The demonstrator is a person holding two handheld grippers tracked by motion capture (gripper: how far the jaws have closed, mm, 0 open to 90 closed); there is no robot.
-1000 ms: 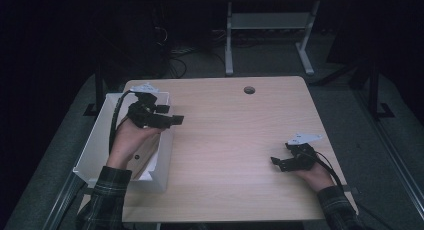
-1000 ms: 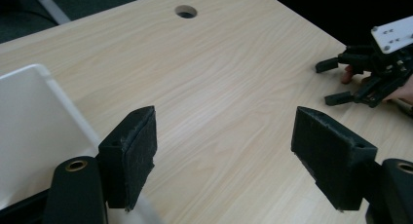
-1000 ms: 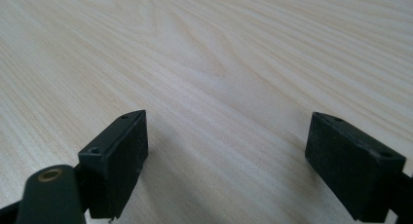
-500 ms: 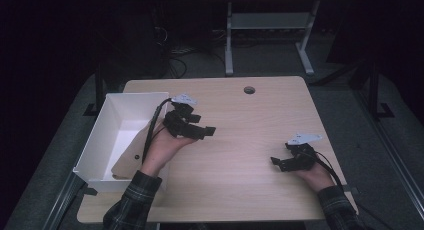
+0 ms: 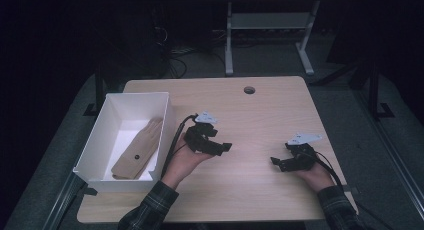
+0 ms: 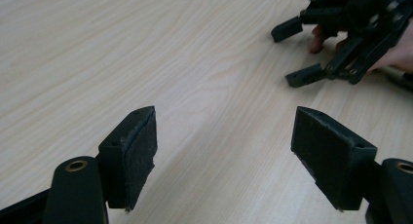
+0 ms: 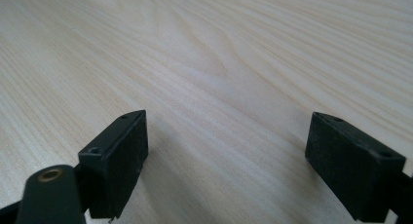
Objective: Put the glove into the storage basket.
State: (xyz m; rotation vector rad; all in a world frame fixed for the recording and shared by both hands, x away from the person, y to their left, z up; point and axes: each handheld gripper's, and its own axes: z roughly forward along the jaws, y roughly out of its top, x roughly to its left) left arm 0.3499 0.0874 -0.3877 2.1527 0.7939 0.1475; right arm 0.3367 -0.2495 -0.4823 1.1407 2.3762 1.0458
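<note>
Wooden table, dark room behind | white box at table's left edge, tan glove lying flat inside | left tool just right of box, low over bare wood, jaws apart, empty | right tool near right edge, jaws apart, empty, well apart from glove.
</note>
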